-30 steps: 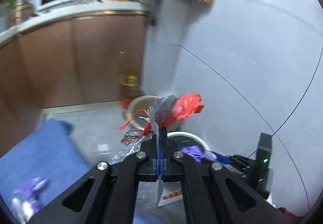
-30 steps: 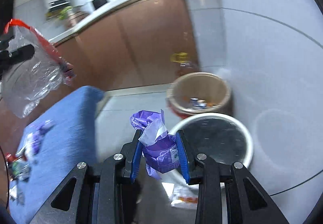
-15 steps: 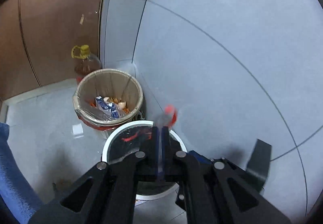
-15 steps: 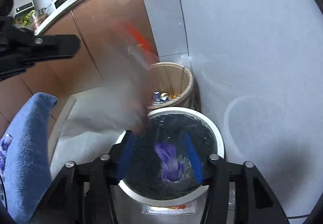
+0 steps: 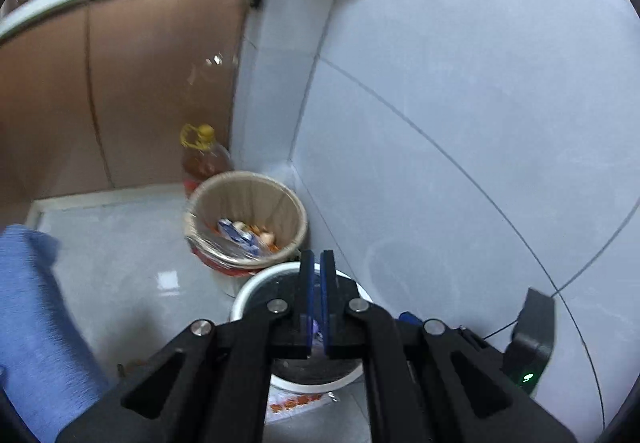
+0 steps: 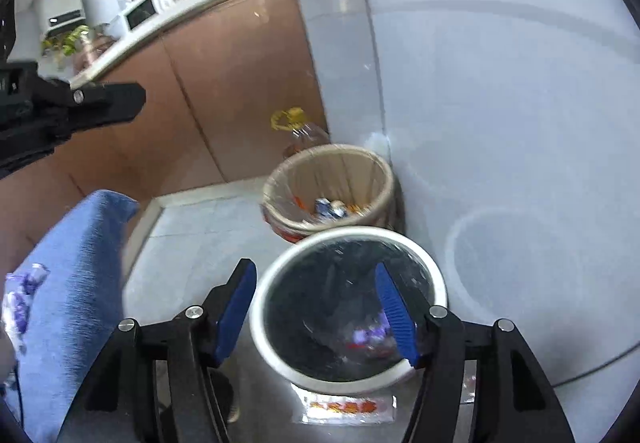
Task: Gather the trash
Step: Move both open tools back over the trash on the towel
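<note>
The white bin [image 6: 348, 303], lined in black, holds purple and red wrappers [image 6: 368, 337], blurred. Behind it the tan bin [image 6: 330, 191] holds scraps. The right gripper [image 6: 316, 307] is opening, empty, above the white bin; the left gripper [image 5: 318, 303] is pressed together, empty.

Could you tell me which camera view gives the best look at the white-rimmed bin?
The right wrist view: the white-rimmed bin shows its whole rim and dark liner, framed by the opening, empty right claw. In the left wrist view the shut left claw covers most of it, leaving only parts of the rim.
</note>
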Motion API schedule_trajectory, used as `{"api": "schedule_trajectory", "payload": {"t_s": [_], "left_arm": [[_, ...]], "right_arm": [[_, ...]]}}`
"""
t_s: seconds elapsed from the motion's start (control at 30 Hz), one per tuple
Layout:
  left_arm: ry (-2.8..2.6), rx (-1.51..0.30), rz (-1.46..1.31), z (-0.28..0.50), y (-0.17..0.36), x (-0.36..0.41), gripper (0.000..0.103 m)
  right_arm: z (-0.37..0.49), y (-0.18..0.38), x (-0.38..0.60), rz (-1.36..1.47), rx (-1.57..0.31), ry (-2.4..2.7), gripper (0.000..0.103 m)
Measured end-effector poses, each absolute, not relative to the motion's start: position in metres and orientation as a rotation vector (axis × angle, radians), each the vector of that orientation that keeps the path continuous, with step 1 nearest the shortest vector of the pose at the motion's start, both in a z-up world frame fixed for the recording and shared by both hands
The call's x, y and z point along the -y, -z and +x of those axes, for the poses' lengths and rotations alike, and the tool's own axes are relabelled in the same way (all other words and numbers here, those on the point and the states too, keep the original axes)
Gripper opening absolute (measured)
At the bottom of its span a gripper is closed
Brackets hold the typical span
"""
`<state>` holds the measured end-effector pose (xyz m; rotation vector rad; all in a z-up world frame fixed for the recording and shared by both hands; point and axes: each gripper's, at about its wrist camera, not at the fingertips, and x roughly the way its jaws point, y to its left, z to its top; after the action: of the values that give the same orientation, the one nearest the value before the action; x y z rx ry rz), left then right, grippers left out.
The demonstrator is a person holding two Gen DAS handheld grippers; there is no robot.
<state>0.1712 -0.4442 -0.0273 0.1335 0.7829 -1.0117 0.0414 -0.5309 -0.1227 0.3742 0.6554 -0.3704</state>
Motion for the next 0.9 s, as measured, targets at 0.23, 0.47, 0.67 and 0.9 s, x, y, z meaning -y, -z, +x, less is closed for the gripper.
{"api": "schedule_trajectory", "payload": {"t_s": [0.23,0.47,0.67,0.9], "left_arm": [[0.942,-0.712,0.105,0.148,-0.021,0.366,0.003],[0.846,-0.657,0.075,0.131,-0.048,0.283,0.014],[0.726,-0.581,0.055,0.112,-0.064,0.214,0.061],[0.595,-0.545,0.055,0.095,-0.073,0.132,0.061]], "right_arm": [[0.027,0.065,0.490,0.326,-0.537,0.278,0.066],[0.017,0.019,0.438,0.265,-0.460,0.160,0.070],[0.016,-0.005,0.398,0.229,-0.434,0.058,0.070],[0.012,-0.020,0.353,0.190,-0.427,-0.060,0.070]]}}
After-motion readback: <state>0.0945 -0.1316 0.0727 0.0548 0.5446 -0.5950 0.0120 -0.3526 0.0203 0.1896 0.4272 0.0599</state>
